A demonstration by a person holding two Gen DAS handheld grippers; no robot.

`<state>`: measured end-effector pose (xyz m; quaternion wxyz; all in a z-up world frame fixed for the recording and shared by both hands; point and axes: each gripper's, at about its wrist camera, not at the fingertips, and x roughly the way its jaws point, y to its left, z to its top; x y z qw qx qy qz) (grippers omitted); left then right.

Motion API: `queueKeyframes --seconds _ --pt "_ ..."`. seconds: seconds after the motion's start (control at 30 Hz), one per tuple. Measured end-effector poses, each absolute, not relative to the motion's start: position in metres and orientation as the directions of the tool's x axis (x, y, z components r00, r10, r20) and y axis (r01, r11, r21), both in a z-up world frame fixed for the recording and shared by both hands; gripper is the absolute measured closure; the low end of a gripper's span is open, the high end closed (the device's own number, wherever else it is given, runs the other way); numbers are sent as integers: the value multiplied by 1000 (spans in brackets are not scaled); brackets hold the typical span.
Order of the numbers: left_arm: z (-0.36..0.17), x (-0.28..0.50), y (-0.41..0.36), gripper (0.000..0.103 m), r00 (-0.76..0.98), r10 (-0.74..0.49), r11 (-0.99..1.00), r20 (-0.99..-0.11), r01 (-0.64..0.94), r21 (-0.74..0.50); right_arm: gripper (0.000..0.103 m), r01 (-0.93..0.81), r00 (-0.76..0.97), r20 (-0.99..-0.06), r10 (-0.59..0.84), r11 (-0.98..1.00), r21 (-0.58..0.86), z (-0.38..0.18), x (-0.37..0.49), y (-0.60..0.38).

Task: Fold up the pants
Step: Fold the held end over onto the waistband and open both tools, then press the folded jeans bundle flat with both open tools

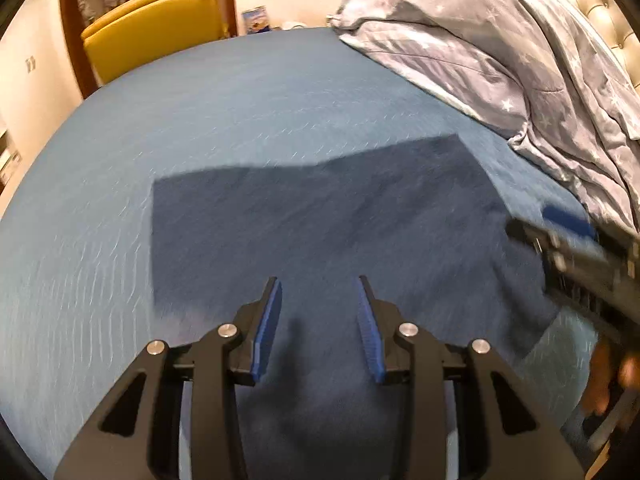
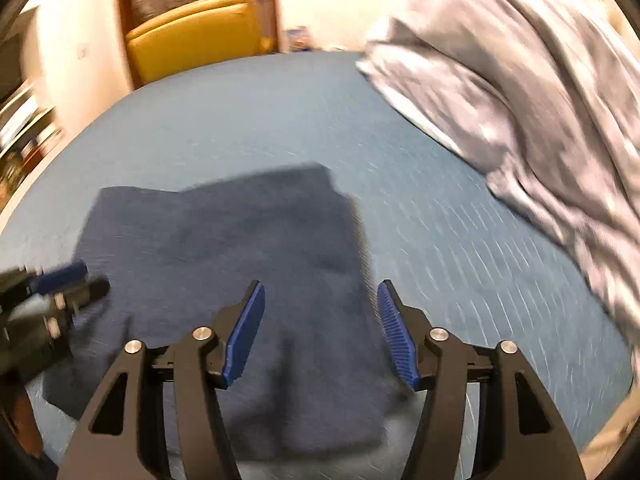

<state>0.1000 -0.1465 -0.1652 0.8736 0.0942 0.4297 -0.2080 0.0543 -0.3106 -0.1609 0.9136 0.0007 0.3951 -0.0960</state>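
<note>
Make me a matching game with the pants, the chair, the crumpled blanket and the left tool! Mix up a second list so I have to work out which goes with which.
Things:
1. pants
2. chair
3. blanket
4. left tool

Descriptions:
A. yellow, beyond the far edge of the bed
B. grey-blue with pale stars, bunched up on the right
C. dark navy, lying flat on the blue bedsheet
D. open, with blue pads, holding nothing

Pairs: 1-C, 2-A, 3-B, 4-D
</note>
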Motion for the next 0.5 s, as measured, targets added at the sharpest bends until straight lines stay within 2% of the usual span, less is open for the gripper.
queueKeyframes --seconds 0.13,0.2,0.27,0.37,0.5 --pt "-190 81 -123 65 494 -254 913 -831 406 -37 40 94 606 -777 -172 985 -145 -180 85 -288" --pt "-197 76 -115 59 483 -250 914 -839 403 -40 41 119 544 -804 -240 971 -210 -196 94 -290" --pt "-199 72 -112 55 479 -258 910 -839 413 -44 40 132 540 -813 -215 977 -171 -203 92 -298" --pt "-198 72 -106 39 460 -290 906 -839 415 -85 40 129 547 -807 -222 975 -181 -204 88 -297" --pt "-198 71 -105 34 457 -292 910 -840 404 -97 39 132 546 -808 -221 975 -178 -203 88 -297"
